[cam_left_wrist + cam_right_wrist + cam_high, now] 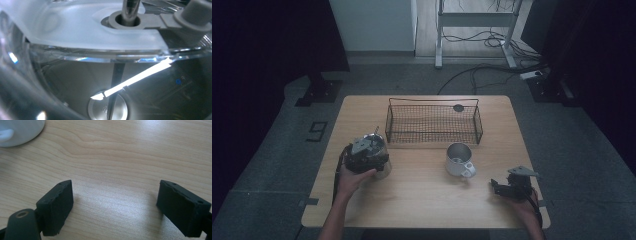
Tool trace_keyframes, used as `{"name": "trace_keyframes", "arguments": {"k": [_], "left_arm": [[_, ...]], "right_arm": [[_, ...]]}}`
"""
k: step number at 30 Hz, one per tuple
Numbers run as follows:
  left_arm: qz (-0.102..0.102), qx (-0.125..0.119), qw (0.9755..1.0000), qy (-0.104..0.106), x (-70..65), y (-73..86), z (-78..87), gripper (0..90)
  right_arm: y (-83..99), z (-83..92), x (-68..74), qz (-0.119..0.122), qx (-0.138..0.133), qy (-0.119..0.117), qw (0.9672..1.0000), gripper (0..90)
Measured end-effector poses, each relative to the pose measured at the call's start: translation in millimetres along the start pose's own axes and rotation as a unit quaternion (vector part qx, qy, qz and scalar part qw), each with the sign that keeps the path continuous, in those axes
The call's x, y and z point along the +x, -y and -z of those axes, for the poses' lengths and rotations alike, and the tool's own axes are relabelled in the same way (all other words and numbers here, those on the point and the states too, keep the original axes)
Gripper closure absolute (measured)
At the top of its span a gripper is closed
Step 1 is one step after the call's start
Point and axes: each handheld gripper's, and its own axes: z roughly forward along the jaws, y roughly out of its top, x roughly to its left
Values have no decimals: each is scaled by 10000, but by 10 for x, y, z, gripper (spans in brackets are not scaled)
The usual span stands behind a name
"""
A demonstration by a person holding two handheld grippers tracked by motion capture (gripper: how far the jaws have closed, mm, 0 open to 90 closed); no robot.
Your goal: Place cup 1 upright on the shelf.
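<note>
**Clear jar may slip or tip at the left gripper**

The left gripper (368, 156) is at a clear jar (379, 159) with a frosted lid (82, 27) and a metal rod (130, 10) through the lid. The jar stands on the table (422, 200), just in front of the wire basket (433, 121). In the left gripper view the glass is pressed right up against the camera, so the jar probably sits between the fingers; but whether the pads really press on it, I cannot tell.

The glass is smooth and round. If the grip is loose or off the middle, the jar can turn between the fingers, slide down, or knock over when lifted. A tilt can also loosen the lid.

The right gripper (115, 205) rests over bare wood with the jaws apart and empty. The white mug (459, 160) stands well beyond its fingertips, to one side; a careless sweep could hit it.
</note>
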Motion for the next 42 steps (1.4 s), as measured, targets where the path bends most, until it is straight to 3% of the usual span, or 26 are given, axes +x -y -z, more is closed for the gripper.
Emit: {"name": "trace_keyframes", "arguments": {"k": [12, 19, 24, 42], "left_arm": [[-90, -32, 10000, 14, -44, -17, 10, 41], [9, -248, 9996, 134, -54, -87, 145, 41], [-39, -346, 9993, 140, -79, -154, 250, 41], [-12, -478, 9988, 120, -76, -313, 472, 41]], "right_arm": [[0, 0, -1, -9, -2, 9, 10000, 134], [0, 0, -1, -6, -2, 8, 10000, 133], [0, 0, -1, -8, -2, 9, 10000, 134], [0, 1, -2, -28, -3, 28, 10000, 135]]}}
